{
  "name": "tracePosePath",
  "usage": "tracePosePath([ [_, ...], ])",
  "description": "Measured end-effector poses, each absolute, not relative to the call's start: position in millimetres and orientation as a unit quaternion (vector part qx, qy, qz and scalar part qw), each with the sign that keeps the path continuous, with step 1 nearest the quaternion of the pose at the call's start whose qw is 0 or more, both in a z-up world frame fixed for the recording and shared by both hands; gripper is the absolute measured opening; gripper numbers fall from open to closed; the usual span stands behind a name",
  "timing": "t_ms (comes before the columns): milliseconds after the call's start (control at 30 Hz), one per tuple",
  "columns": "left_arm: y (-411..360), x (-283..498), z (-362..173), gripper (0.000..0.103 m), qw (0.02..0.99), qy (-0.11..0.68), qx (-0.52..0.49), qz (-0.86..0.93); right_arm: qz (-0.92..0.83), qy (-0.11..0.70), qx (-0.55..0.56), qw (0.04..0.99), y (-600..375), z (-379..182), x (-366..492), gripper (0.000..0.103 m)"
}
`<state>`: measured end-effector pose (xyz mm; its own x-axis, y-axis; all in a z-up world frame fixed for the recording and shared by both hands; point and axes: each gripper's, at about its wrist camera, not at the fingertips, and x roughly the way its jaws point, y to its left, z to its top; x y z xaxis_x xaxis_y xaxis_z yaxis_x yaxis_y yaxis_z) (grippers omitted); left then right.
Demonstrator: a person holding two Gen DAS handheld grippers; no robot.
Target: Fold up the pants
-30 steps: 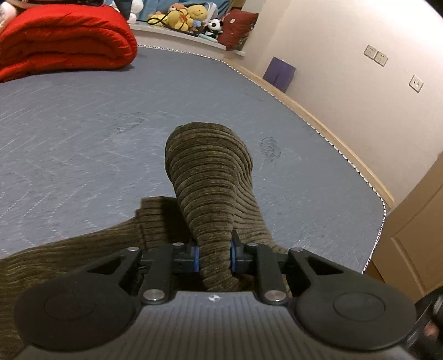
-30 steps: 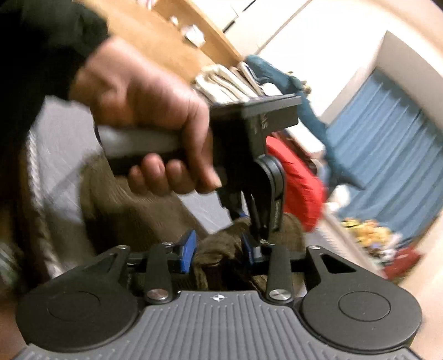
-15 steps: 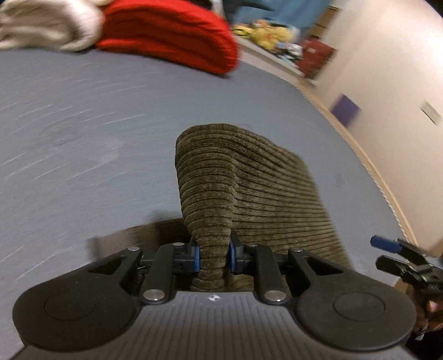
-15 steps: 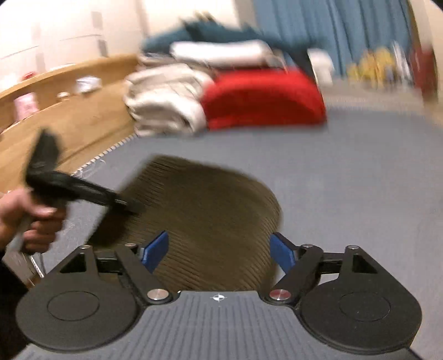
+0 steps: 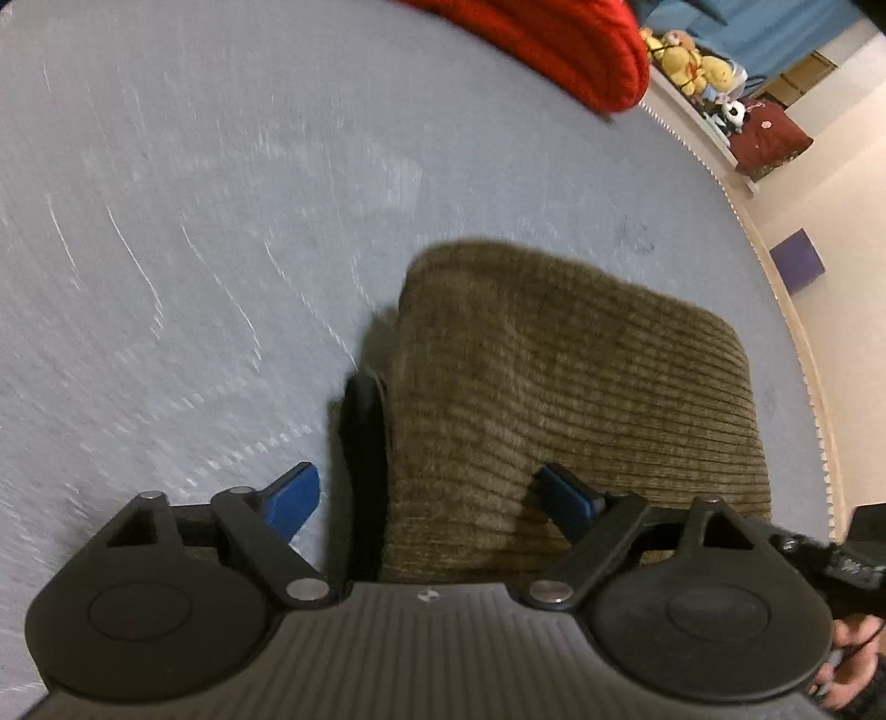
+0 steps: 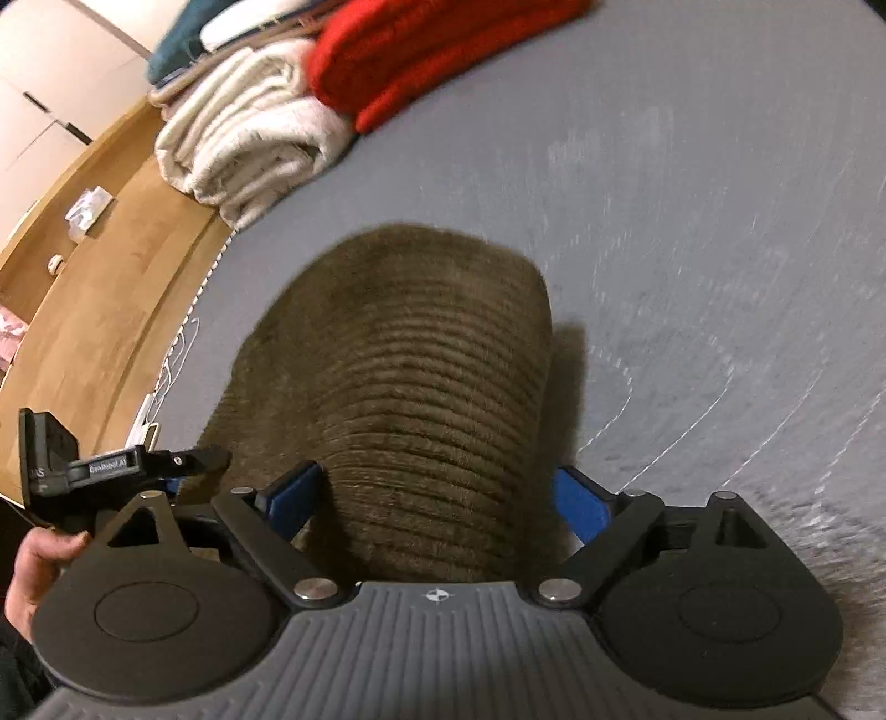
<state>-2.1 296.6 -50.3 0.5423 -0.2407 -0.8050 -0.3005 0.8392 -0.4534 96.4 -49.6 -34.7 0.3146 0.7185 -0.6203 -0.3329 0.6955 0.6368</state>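
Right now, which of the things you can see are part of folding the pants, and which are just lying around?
Part of the job:
- brown corduroy pants
- left gripper, open
- right gripper, open

Just lying about:
- red blanket
- white blankets
- stuffed toys
- grey bed cover, underneath everything

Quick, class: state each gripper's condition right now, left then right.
Left gripper: open, holding nothing, fingers spread above the brown corduroy pants.
Right gripper: open, holding nothing, fingers either side of the pants.
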Motion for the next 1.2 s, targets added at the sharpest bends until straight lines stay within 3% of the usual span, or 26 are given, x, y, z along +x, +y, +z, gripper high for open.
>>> tracePosePath([
  [100, 299, 5, -68, 0.092, 0.815, 0.485, -0.319, -0.006, 0.339, 0.499, 0.206, 0.771, -41, -47, 102, 0.088],
  [133, 299, 8, -71, 0.091, 0.813, 0.484, -0.324, -0.011, 0.339, 0.495, 0.207, 0.773, -42, -48, 101, 0.074],
  [233, 289, 15, -66, 0.079, 0.827, 0.476, -0.299, -0.003, 0.339, 0.48, 0.212, 0.781, -43, -41, 98, 0.044],
  [333, 273, 16, -51, 0.057, 0.849, 0.453, -0.273, -0.013, 0.346, 0.468, 0.219, 0.783, -50, -30, 95, 0.036],
  [533, 222, 43, -27, 0.053, 0.885, 0.373, -0.27, -0.075, 0.33, 0.384, 0.187, 0.842, -89, 15, 92, 0.036],
  [767, 150, 99, -4, 0.058, 0.904, 0.313, -0.259, -0.134, 0.299, 0.306, 0.176, 0.887, -169, 58, 109, 0.037],
  [833, 140, 113, -8, 0.069, 0.904, 0.328, -0.25, -0.114, 0.292, 0.301, 0.163, 0.893, -185, 58, 123, 0.047],
  [900, 127, 118, -12, 0.073, 0.922, 0.336, -0.191, -0.015, 0.247, 0.318, 0.139, 0.905, -195, 45, 146, 0.058],
  [1033, 109, 105, -1, 0.073, 0.943, 0.309, -0.119, 0.026, 0.107, 0.346, 0.163, 0.918, -226, 23, 166, 0.057],
  [1133, 93, 86, -1, 0.071, 0.951, 0.297, -0.082, -0.033, 0.174, 0.33, 0.178, 0.911, -228, 33, 157, 0.056],
  [1200, 77, 80, -6, 0.062, 0.948, 0.304, -0.048, -0.074, 0.23, 0.317, 0.138, 0.91, -218, 38, 145, 0.056],
])
